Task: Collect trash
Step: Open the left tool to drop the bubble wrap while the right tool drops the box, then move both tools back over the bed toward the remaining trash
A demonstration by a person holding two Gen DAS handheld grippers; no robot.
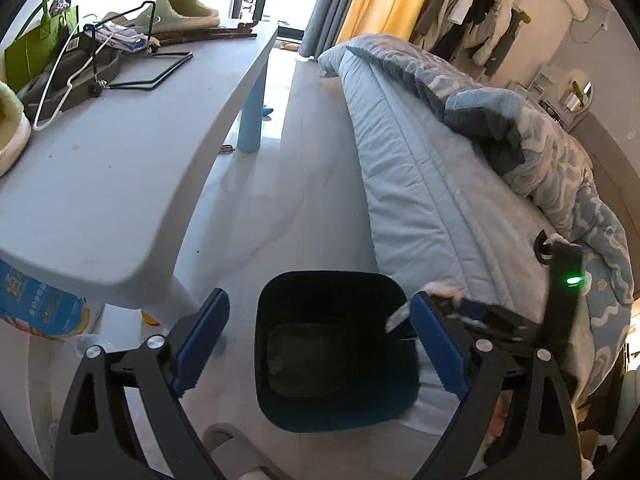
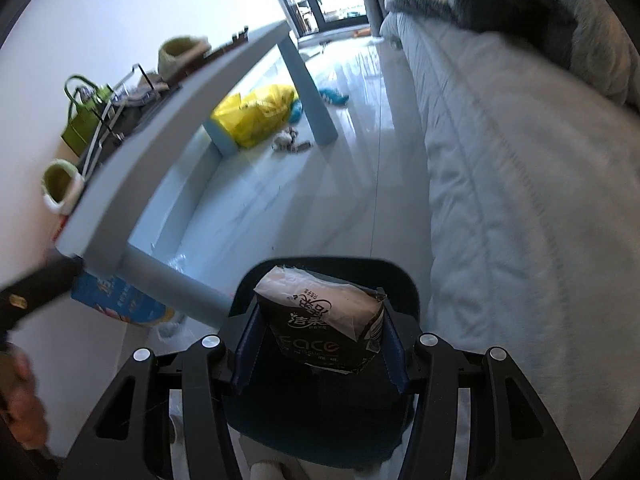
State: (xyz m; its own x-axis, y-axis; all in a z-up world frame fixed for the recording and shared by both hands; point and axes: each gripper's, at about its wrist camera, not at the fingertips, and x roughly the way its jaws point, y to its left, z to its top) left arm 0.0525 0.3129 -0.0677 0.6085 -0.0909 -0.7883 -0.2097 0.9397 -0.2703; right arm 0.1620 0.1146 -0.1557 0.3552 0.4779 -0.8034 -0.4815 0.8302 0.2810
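Bin (image 1: 336,352) directly below left gripper (image 1: 320,344) — jaws spread wide, nothing between. Right gripper (image 2: 320,344) pinches tissue pack (image 2: 324,320) between both pads, above bin's dark mouth. Table (image 1: 100,184) off left — bed (image 1: 440,208) right.

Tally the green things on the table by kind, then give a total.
Green fuzzy slippers: 2, one at the far end and one at the near left edge.
Green tote bag: 1.
Total: 3.
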